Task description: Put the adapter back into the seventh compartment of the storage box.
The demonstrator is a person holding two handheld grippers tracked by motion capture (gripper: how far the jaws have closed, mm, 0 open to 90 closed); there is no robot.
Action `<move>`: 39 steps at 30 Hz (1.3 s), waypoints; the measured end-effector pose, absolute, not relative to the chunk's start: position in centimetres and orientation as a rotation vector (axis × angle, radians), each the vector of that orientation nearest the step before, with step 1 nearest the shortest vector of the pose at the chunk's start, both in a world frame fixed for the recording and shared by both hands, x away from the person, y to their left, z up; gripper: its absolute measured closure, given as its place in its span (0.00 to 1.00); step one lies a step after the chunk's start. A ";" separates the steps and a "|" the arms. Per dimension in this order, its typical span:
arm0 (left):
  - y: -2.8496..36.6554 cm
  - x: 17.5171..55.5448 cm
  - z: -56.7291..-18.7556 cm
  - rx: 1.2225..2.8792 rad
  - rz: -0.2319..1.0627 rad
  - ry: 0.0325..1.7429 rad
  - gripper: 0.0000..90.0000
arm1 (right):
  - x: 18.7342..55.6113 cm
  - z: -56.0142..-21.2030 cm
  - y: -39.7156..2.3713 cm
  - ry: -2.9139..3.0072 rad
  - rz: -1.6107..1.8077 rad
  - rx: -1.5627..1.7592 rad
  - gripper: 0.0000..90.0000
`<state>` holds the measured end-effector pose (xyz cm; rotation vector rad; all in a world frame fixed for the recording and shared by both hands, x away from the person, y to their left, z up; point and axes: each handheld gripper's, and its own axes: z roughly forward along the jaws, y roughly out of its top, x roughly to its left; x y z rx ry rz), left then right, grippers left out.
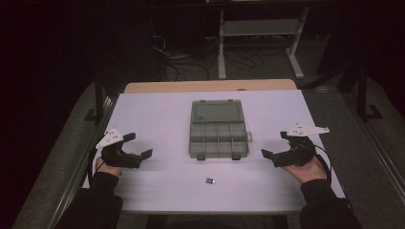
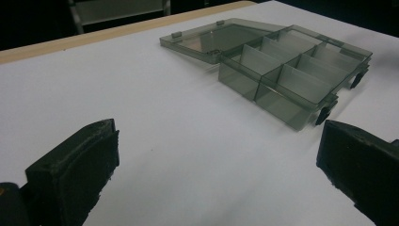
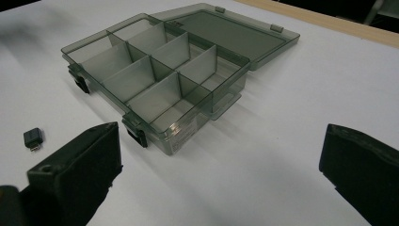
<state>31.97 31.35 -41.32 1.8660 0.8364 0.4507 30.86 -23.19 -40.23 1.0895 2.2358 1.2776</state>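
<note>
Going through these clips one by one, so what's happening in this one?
A person sits at a white table with a left hand-held gripper and a right hand-held gripper, both open and holding nothing. Between them sits a clear compartment box, lid flipped open, compartments apparently empty. A small dark part lies on the table in front of the box, untouched.

White table (image 1: pixel 157 119), wooden strip (image 1: pixel 210 86) behind, shelf frame (image 1: pixel 260 28) and cables (image 1: pixel 191 59) beyond.

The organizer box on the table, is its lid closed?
No, the organizer box is open: its lid lies flat behind the compartments, which are uncovered and look empty in the high view.
</note>
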 end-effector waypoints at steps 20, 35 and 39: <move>31.2 32.0 -41.4 1.866 0.446 0.832 0.00 | 30.8 -40.3 -23.0 2.262 1.269 1.085 0.00; 31.2 32.0 -41.4 1.873 0.444 0.825 0.00 | 30.8 -40.2 -22.4 2.286 1.276 1.058 0.00; 31.2 32.0 -41.4 1.872 0.442 0.829 0.00 | 30.8 -39.8 -21.9 2.302 1.273 1.026 0.00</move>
